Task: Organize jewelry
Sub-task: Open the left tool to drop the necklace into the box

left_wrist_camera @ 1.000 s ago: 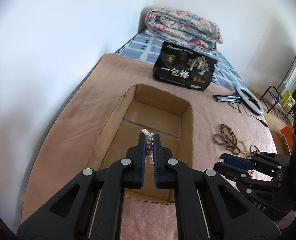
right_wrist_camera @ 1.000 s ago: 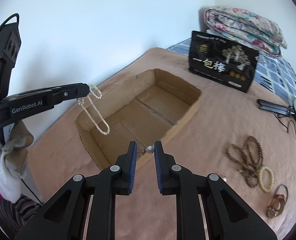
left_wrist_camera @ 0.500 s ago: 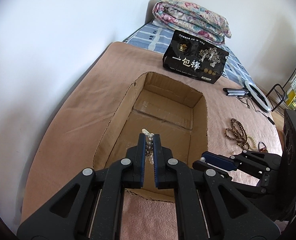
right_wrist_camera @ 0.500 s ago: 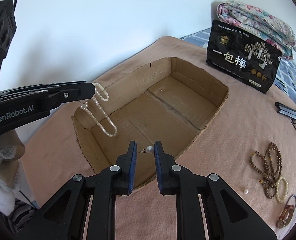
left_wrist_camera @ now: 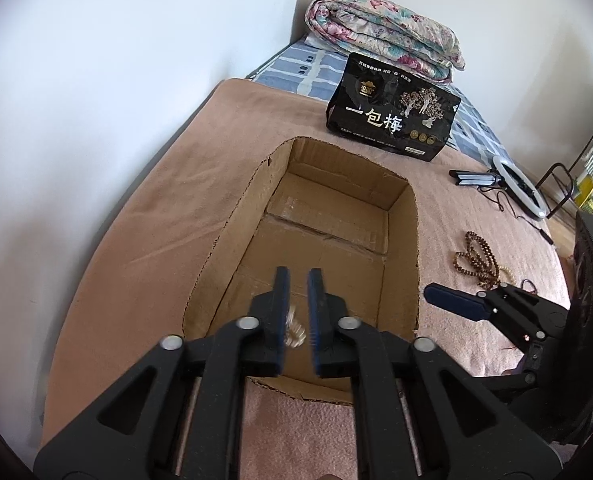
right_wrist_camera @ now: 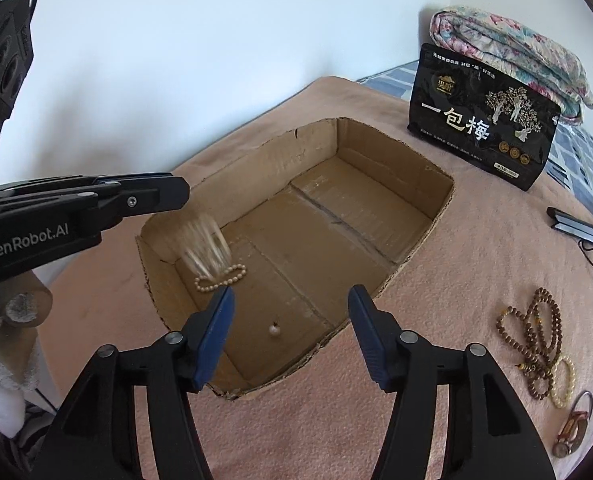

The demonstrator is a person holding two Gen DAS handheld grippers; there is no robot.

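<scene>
An open cardboard box (right_wrist_camera: 416,252) lies on the pink blanket; it also shows in the left wrist view (left_wrist_camera: 410,248). My left gripper (left_wrist_camera: 297,280) is slightly open above the box's near end. The pearl necklace (right_wrist_camera: 212,268) is dropping from it, blurred, its lower end on the box floor; it shows between the fingers in the left wrist view (left_wrist_camera: 294,326). My right gripper (right_wrist_camera: 290,300) is wide open over the box. A pearl earring (right_wrist_camera: 273,330) lies on the box floor below it. Brown prayer beads (right_wrist_camera: 536,332), a pale bead bracelet (right_wrist_camera: 564,384) and a small clasp item (right_wrist_camera: 572,428) lie on the blanket at right.
A black snack bag (right_wrist_camera: 484,120) stands behind the box. A folded floral quilt (right_wrist_camera: 508,52) lies at the back. A ring light (left_wrist_camera: 520,192) and black cable lie at far right. A white wall runs along the left.
Both grippers opened. The pearl necklace left my left gripper and is falling into the box. The pearl earring left my right gripper and now lies on the box floor.
</scene>
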